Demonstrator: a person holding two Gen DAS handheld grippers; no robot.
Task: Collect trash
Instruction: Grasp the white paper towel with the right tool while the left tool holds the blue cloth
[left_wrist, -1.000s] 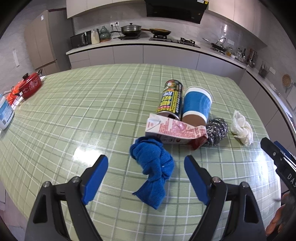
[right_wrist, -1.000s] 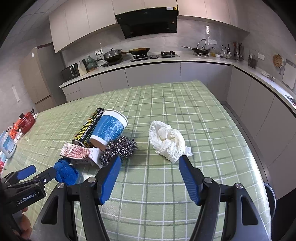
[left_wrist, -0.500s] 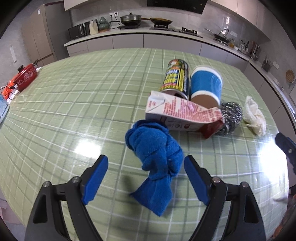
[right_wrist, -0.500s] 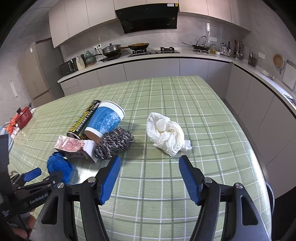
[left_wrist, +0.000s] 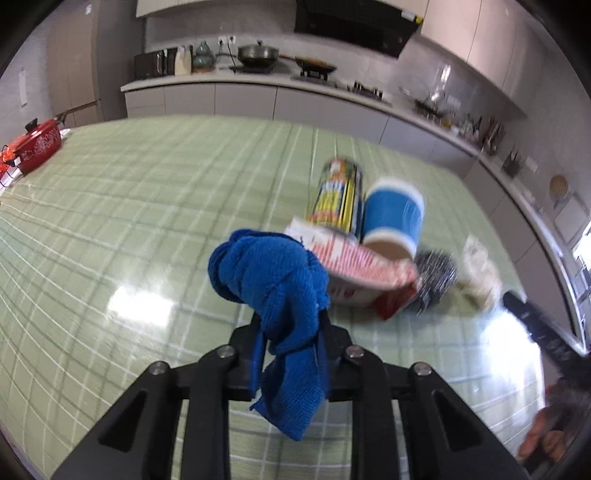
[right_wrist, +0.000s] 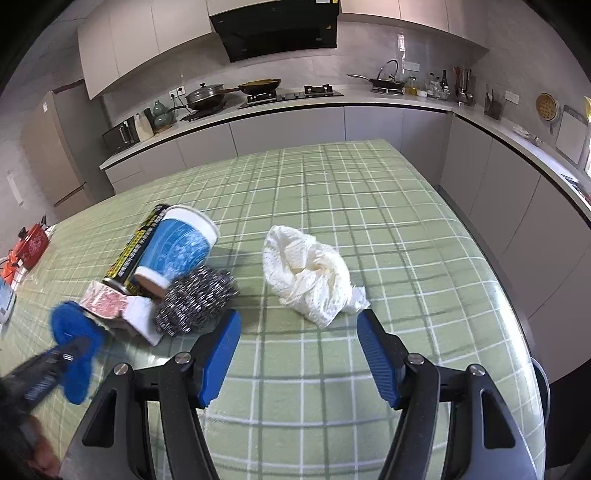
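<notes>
The blue cloth has just been pinched by the left gripper, while the right gripper is held spread near the white tissue.

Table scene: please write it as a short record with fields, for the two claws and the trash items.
left claw: just closed, shut on the blue cloth
right claw: open, nothing between the pads, near the white crumpled paper
pile: can, blue paper cup, carton and steel scourer lying together
surface: green checked table
also on table: red pot at the far left edge
</notes>
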